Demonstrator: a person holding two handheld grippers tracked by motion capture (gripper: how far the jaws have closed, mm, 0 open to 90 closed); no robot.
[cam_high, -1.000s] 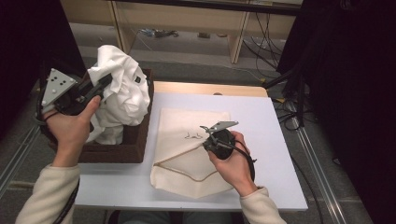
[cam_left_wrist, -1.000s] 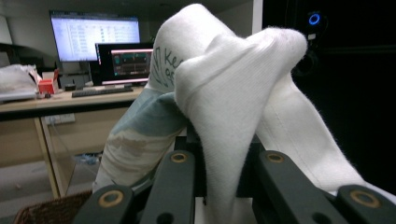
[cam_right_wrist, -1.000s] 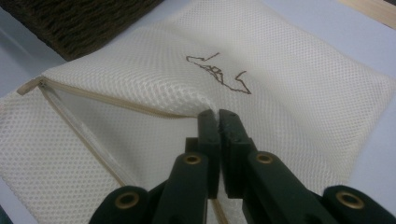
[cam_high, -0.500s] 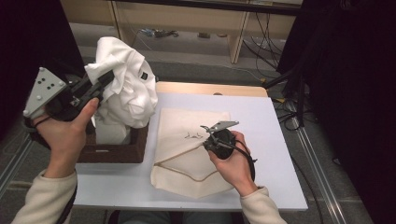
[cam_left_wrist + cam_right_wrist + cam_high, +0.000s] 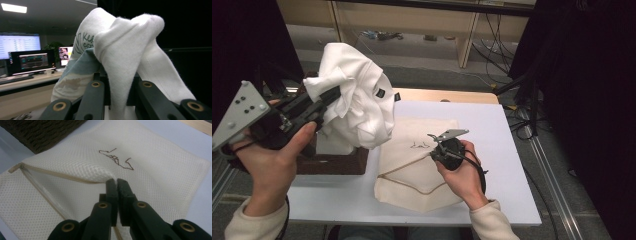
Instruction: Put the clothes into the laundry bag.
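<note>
across the middle of the high view lies the white surface (image 5: 507,150), the largest thing here, with a dark brown box (image 5: 334,162) at its left edge and wooden shelving behind it in the upper frame. next in size is the white t-shirt (image 5: 357,102), bunched and hanging in the upper left of the frame, lifted clear above the box. the left tongs (image 5: 319,102) are clamped on a fold of it; in the left gripper view the cloth (image 5: 120,65) is pinched between the black jaws and drapes over both sides. below and to the right of the shirt, flat on the surface, is the cream mesh laundry bag (image 5: 419,165), its zipper running slantwise from lower left to upper right. the right tongs (image 5: 434,145) sit at the bag's middle, closed together on a pinch of mesh at the zipper edge (image 5: 113,180), raising a small peak that holds the mouth up.

the move to come likely turns on this: the shirt hangs up and left of the bag's opening, so it must travel right and down toward the lifted edge. the left hand (image 5: 272,165) is the nearer one to the shirt; the right hand (image 5: 462,172) stays with the bag. the box wall stands between the two and should be passed above. the shirt's bulk looks wide against the narrow opening, so snagging on the zipper is possible.
</note>
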